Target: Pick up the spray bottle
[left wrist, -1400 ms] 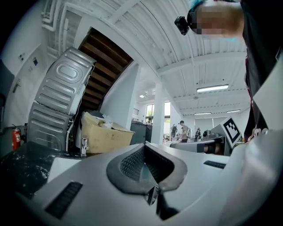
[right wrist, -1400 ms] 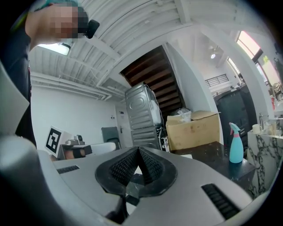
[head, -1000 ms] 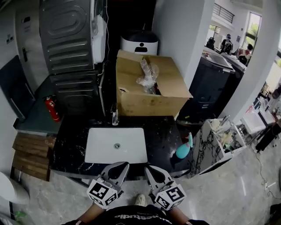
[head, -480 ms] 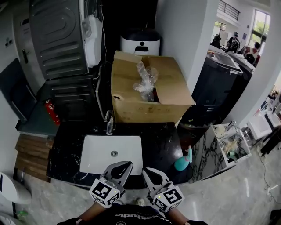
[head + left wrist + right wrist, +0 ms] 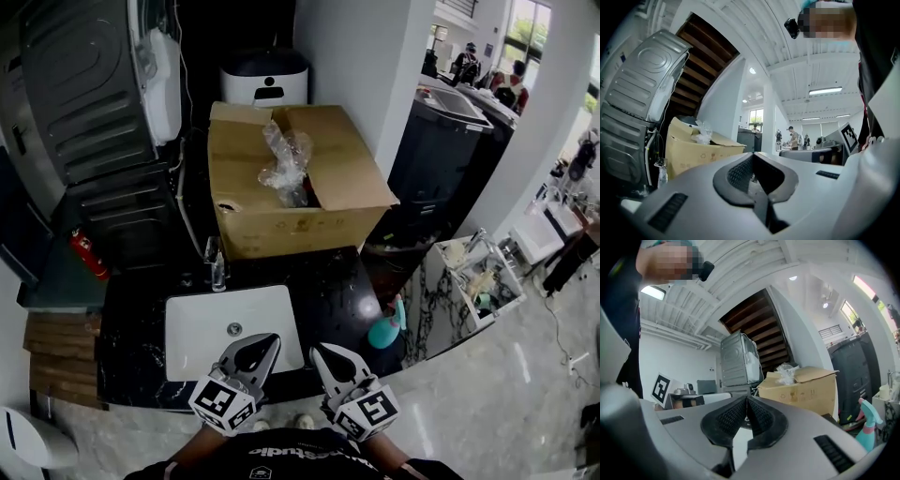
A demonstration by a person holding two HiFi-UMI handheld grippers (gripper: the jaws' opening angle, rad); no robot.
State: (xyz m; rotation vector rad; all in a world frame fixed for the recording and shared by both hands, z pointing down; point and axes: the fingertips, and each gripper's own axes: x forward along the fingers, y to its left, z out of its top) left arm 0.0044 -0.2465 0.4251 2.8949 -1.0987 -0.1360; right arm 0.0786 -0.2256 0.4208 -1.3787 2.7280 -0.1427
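The spray bottle [image 5: 384, 329] is teal with a pink neck and stands near the right edge of the black countertop [image 5: 336, 286]. It also shows at the lower right of the right gripper view as the bottle [image 5: 867, 430]. My right gripper [image 5: 321, 352] is shut and empty, and it hovers at the counter's front edge, left of the bottle and nearer to me. My left gripper [image 5: 267, 343] is shut too, over the front rim of the white sink [image 5: 202, 323]. In their own views the left gripper [image 5: 752, 157] and the right gripper [image 5: 746, 399] have pads meeting with nothing between them.
An open cardboard box [image 5: 300, 202] holding crumpled plastic stands behind the sink, with a faucet [image 5: 217, 266] at its left. A marble-patterned stand [image 5: 441, 291] is right of the counter. A red fire extinguisher [image 5: 86, 253] lies at the left. People stand in the far room.
Both grippers have come forward together from before the counter's edge to over its front. The sink and bottle now lie closer. Both stayed shut.
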